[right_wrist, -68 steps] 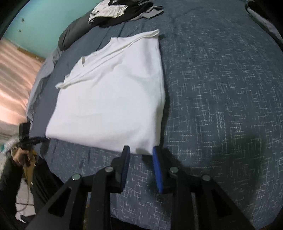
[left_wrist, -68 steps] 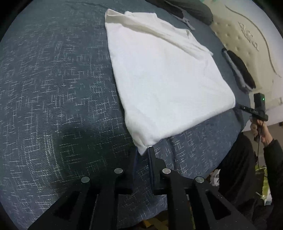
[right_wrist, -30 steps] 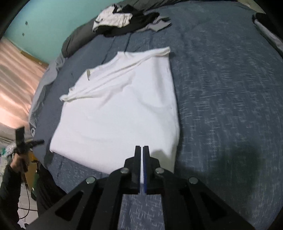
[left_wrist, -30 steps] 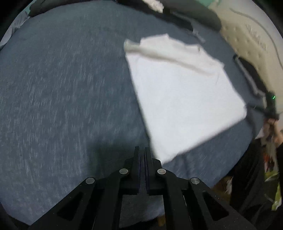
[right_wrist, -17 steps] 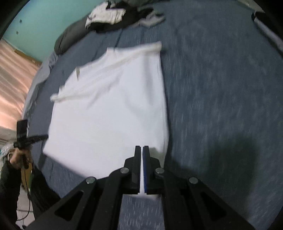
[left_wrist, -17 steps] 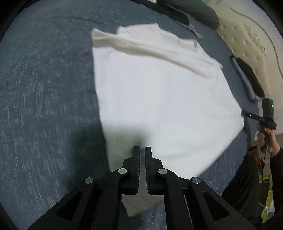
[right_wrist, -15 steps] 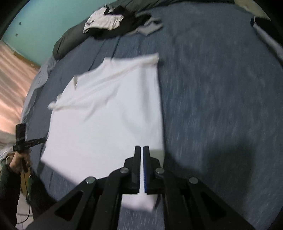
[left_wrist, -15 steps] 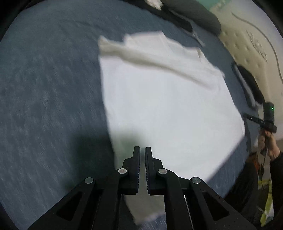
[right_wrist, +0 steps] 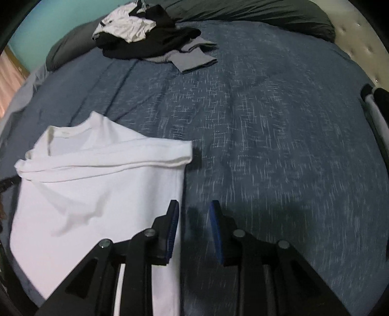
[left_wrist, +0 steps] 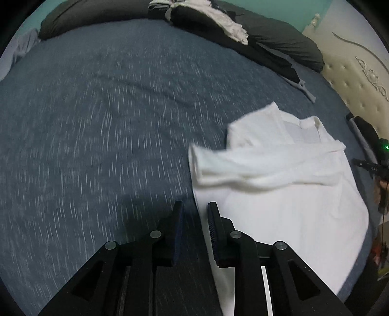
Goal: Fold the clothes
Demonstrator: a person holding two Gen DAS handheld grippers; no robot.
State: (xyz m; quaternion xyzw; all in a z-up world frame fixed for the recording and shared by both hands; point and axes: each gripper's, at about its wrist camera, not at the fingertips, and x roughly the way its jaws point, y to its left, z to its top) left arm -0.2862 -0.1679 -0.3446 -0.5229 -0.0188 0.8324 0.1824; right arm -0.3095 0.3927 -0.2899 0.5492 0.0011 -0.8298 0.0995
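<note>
as jaws open, white shirt (left_wrist: pixel 279 194) hem apparently now folded up.

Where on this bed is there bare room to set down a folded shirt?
The blue bedspread lies bare between the white shirt and the headboard. It is crowded along the dark pillows, under the clothes pile.

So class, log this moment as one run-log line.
stage: hem folded up | white shirt: on blue bedspread | left gripper: opening, empty | right gripper: opening, empty
</note>
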